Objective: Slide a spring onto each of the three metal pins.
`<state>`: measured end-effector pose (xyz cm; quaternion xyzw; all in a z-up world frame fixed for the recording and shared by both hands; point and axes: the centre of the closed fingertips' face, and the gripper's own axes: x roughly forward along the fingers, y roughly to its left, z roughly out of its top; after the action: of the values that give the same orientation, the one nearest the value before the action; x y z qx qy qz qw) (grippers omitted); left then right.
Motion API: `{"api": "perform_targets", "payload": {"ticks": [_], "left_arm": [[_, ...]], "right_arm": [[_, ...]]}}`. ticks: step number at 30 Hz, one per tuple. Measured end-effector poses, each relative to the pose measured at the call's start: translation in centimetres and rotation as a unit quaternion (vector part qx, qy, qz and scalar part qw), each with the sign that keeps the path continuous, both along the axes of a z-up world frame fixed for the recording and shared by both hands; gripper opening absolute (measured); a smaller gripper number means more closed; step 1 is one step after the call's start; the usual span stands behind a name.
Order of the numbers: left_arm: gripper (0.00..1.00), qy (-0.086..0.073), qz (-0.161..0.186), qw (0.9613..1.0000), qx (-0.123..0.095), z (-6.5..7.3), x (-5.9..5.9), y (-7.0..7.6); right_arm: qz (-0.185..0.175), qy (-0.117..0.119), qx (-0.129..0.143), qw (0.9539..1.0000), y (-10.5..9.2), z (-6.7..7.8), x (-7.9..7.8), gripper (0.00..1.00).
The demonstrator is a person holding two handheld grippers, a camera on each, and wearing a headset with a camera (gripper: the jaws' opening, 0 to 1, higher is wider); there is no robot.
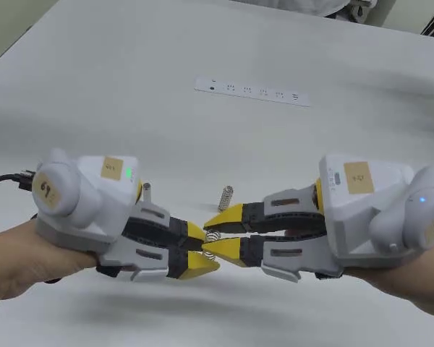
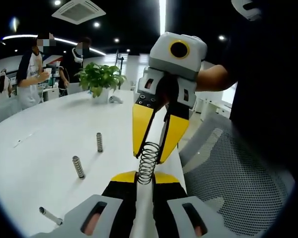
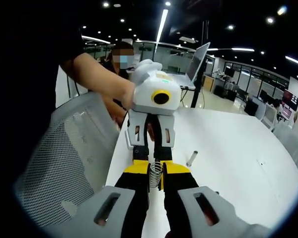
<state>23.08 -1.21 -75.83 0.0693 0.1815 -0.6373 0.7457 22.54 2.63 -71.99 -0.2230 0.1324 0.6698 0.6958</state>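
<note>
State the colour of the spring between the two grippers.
Silvery bare metal; the spring shows best in the left gripper view.

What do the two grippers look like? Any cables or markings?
Left gripper and right gripper: rounded white-and-grey bodies, grey-and-black slotted jaws with yellow wedge tips, tan stickers on top. Left has a black cable and a green light; right has a blue light. The person wears a dark top.

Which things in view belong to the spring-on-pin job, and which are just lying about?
Job: spring, between the tips of the left gripper and the right gripper; far loaded pin; near loaded pin; bare pin, no spring on it yet.
Lying about: power strip; potted plant; mesh chair.
</note>
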Motion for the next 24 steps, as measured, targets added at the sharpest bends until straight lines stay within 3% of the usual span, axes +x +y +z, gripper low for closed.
{"api": "perform_targets", "payload": {"ticks": [15, 24], "left_arm": [[0.08, 0.012, 0.024, 0.9994, -0.022, 0.7, 0.7, 0.4], [0.13, 0.012, 0.035, 0.9991, -0.022, 0.7, 0.9, 1.1]], "right_arm": [[-0.009, -0.007, 0.004, 0.9999, 0.0, 0.5, 0.6, 0.07], [-0.012, -0.009, 0.006, 0.9999, 0.0, 0.7, 0.8, 0.07]]}}
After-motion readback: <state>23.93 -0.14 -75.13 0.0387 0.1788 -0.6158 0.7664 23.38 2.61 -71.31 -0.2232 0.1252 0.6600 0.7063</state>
